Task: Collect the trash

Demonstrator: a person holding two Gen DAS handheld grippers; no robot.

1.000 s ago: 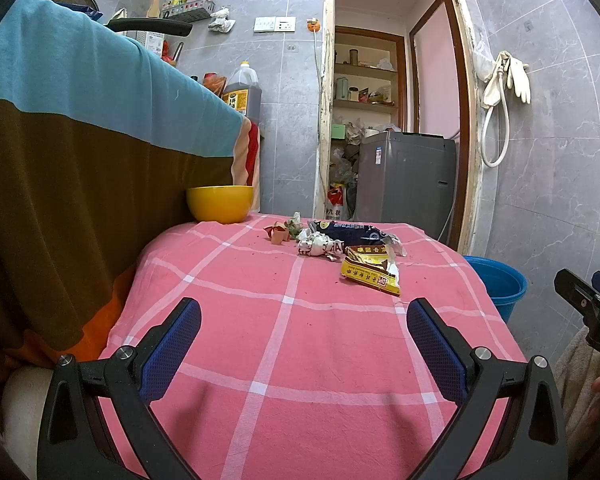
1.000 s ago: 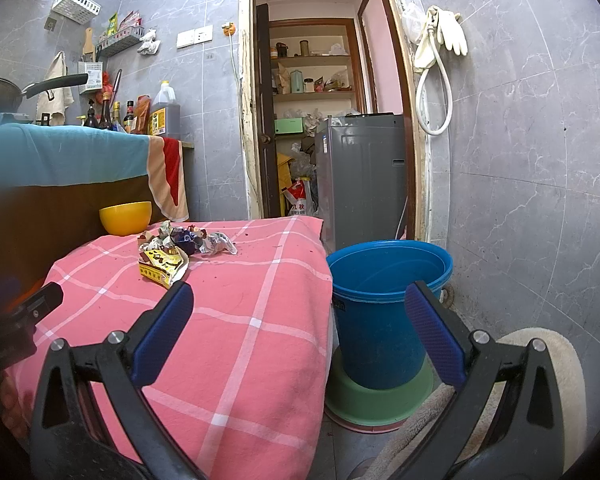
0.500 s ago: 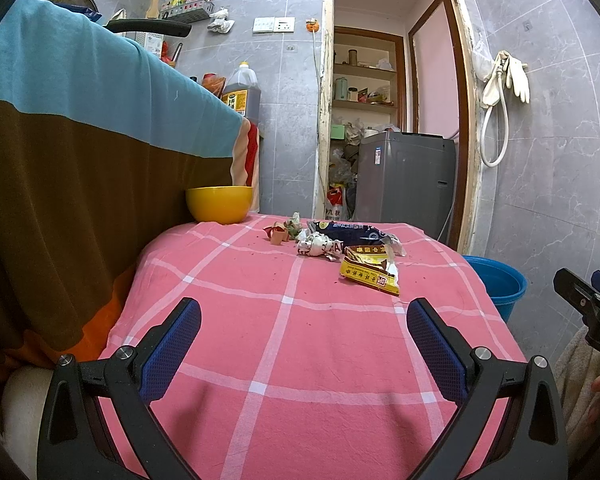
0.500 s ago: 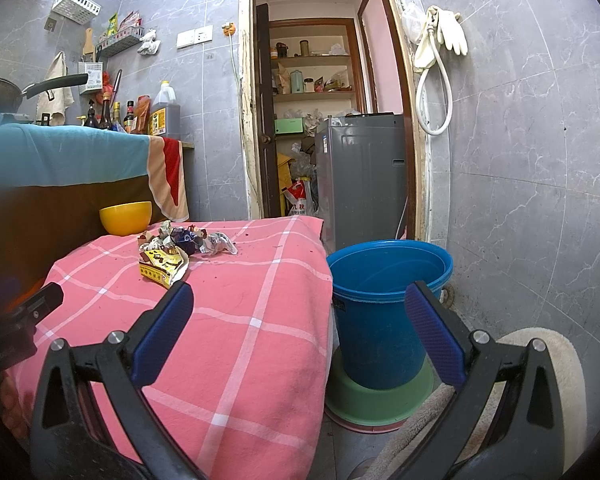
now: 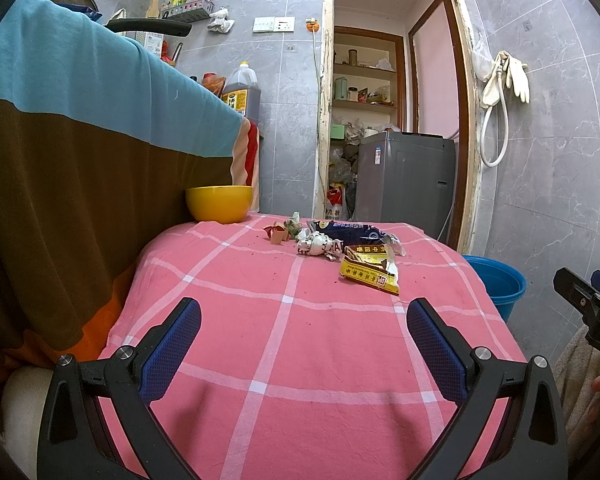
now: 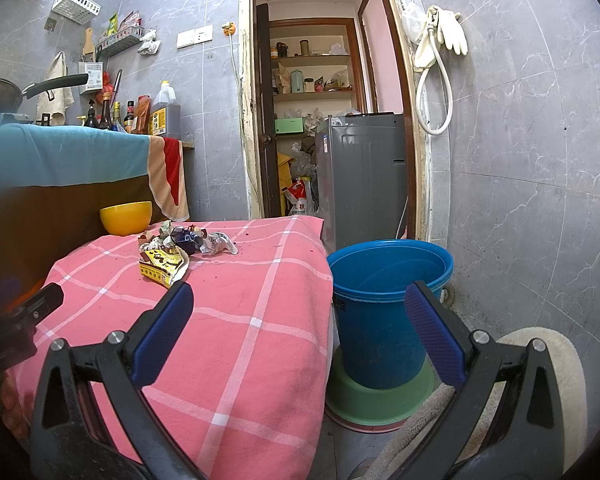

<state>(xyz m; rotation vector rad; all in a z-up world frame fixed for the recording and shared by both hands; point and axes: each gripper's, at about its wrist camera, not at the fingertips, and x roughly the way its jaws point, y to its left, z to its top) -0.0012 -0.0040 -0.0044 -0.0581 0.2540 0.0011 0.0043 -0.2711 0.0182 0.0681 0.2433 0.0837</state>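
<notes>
A heap of trash lies at the far end of the pink checked table: a yellow wrapper, a dark blue bag, crumpled white paper and small reddish scraps. The heap also shows in the right wrist view. A blue bucket stands on the floor right of the table, also in the left wrist view. My left gripper is open and empty above the near table. My right gripper is open and empty, over the table's right edge, short of the bucket.
A yellow bowl sits at the table's far left corner. A blue-and-brown cloth hangs over the counter on the left. A grey appliance stands in the doorway behind. A green basin is under the bucket.
</notes>
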